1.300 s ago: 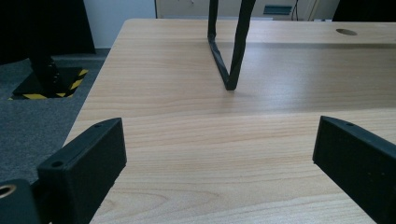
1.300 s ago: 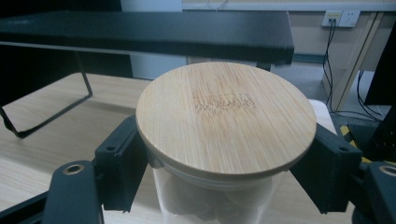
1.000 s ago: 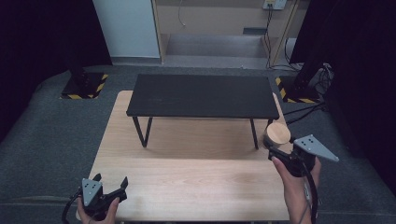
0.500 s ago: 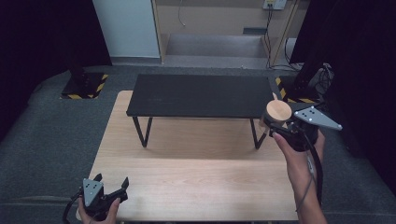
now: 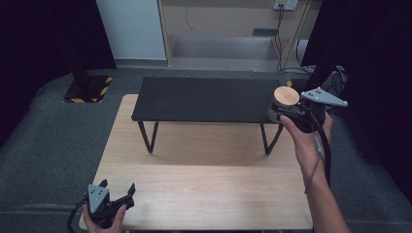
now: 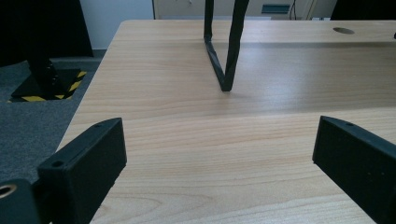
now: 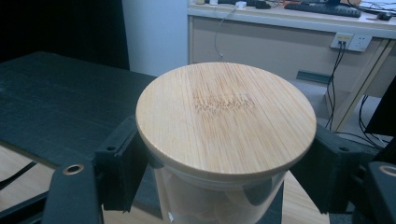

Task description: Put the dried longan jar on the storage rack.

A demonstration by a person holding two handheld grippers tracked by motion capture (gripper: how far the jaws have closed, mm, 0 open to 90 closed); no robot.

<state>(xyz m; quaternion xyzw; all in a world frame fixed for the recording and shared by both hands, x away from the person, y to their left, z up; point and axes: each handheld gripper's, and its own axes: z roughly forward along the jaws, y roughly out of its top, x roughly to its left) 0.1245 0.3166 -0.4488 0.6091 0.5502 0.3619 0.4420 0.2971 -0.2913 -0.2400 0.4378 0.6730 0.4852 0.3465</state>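
Above black shelf (image 5: 204,99): gripper-clamped jar (image 7: 219,196).

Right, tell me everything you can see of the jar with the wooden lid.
The jar is round and clear-walled, closed by a flat, pale bamboo-looking lid with a faint mark at its middle. It stands upright, clamped between the right gripper's black jaws just under the lid, held in the air at the right end of the black shelf.

Left tool (image 5: 116,193) low at seven o'clock, jaws spread wide; right tool (image 5: 284,109) raised at two o'clock, jaws clamped.
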